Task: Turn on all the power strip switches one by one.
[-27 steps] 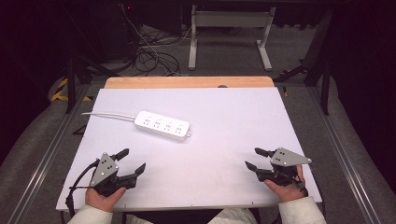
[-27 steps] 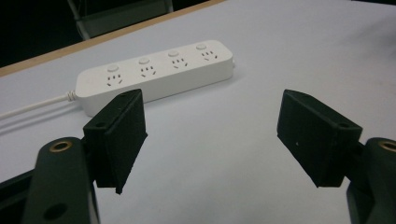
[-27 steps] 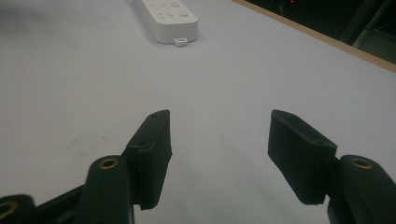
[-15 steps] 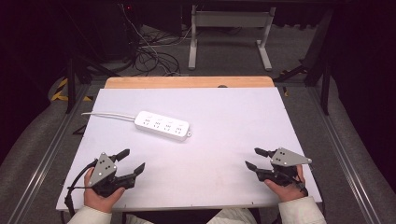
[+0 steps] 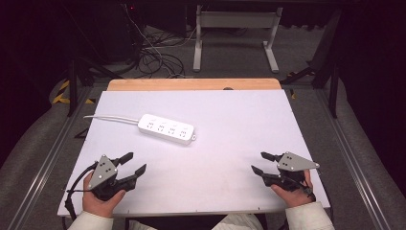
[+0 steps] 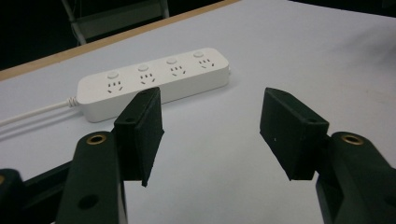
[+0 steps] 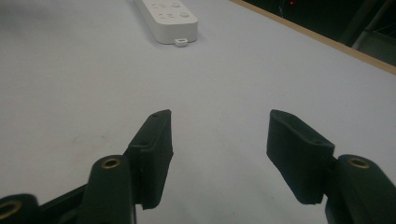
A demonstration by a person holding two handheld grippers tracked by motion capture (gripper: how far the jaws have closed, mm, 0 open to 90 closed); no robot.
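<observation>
The white power strip (image 5: 166, 129) lies flat on the table (image 5: 230, 120), beyond the left gripper (image 5: 130, 163) and well apart from the right gripper (image 5: 260, 163); both grippers have their jaws spread and hold nothing. The strip looks rigid, light and rather smooth, so I would grasp it across its narrow body near the middle, not by its soft cable (image 5: 111, 118).

Lab test rig: white worktop (image 5: 239, 124) in a dark room, loose floor cables (image 5: 153, 57), hazard tape (image 5: 62, 93), metal rails (image 5: 48, 158)
</observation>
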